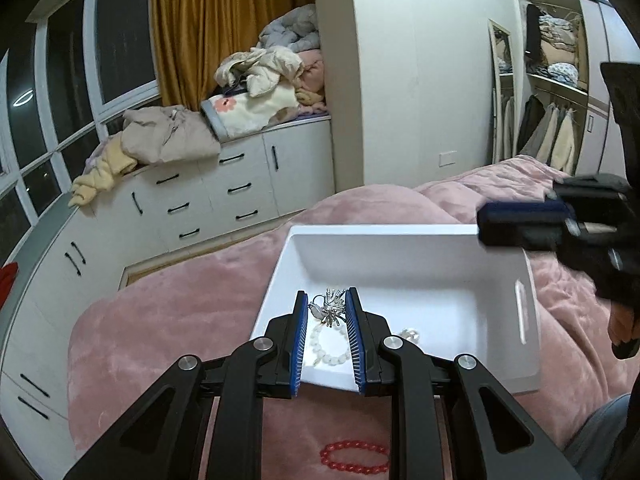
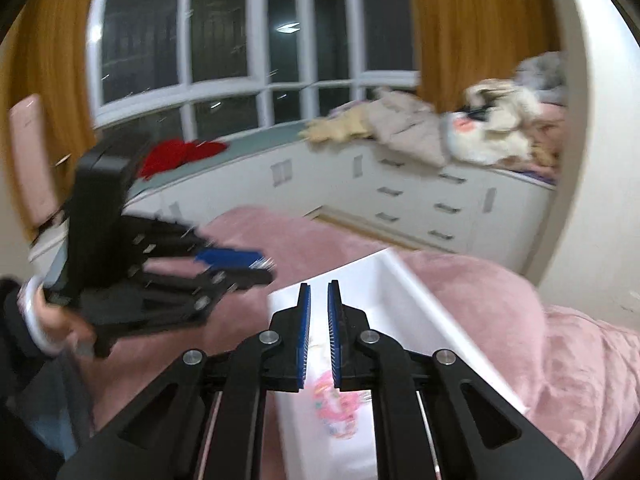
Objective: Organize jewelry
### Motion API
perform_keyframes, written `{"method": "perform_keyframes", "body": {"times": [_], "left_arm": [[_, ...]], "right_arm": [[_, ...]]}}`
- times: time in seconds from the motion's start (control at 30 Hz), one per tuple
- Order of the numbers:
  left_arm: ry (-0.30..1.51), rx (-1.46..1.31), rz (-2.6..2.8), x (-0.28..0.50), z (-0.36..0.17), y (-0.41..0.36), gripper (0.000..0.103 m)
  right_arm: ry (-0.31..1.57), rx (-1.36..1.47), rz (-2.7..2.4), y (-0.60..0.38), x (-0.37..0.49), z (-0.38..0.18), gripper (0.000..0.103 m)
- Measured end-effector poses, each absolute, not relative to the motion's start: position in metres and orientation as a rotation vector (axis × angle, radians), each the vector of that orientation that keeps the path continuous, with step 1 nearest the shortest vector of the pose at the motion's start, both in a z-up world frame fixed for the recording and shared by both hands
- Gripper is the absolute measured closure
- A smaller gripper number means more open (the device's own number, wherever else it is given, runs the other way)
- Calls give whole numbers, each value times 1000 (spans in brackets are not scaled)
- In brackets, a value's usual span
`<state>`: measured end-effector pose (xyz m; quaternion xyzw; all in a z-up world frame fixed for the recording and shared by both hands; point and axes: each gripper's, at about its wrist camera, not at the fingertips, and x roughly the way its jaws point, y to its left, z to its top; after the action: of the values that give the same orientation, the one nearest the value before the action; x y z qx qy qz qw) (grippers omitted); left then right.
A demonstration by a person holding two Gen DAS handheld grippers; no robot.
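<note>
A shallow white plastic rectangular tray [image 1: 412, 256] with a slot handle sits on the fluffy pink blanket of the bed [image 1: 168, 304]. In it lie a white beaded bracelet [image 1: 326, 346] and a silver metal ornament [image 1: 330, 308]. My left claw [image 1: 327, 300] grips that ornament between narrowly parted blue ribbed pads. My right claw [image 2: 319, 286] is closed and empty above the tray. A red beaded bracelet [image 1: 354, 458] lies on the blanket.

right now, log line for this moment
left hand-held gripper: shut on silver ornament | right hand-held gripper: shut at white tray rim | in tray: white bead bracelet | on blanket: red bead bracelet
</note>
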<state>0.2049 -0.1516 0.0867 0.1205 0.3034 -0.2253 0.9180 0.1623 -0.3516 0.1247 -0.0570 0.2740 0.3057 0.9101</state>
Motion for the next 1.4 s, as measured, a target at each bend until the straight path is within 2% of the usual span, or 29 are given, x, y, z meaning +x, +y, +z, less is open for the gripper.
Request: {"method": "perform_keyframes", "body": {"times": [0.23,0.33,0.53,0.8,1.03,1.2,1.3,1.33,1.37,1.4], "left_arm": [[647,215,-391,202,71,-107,79],[654,198,-371,200,68,-89,79],[666,176,-345,187,52,-56,79],[686,157,-327,168,27,-28,79],[738,111,-329,164,-6,-9,79],[761,81,-340,162,-24,1,79],[769,72,-342,162,-30,3,79],[769,69,-342,162,-30,5,79],[768,65,-342,162,-30,5,79],[767,63,-340,164,-29,4,79]], "right_arm": [[662,-221,801,-295,157,98,88],[703,-274,818,-270,151,81,63],[818,-369,879,-221,139,41,62],[1015,-540,833,-166,138,-46,66],[1111,-556,772,-166,153,-81,65],[1188,-443,772,-169,165,-98,60],[1195,-414,771,-169,170,-98,67],[1193,-406,776,-168,170,-97,73],[1194,-393,776,-168,172,-96,88],[1194,-377,783,-169,173,-94,93]]}}
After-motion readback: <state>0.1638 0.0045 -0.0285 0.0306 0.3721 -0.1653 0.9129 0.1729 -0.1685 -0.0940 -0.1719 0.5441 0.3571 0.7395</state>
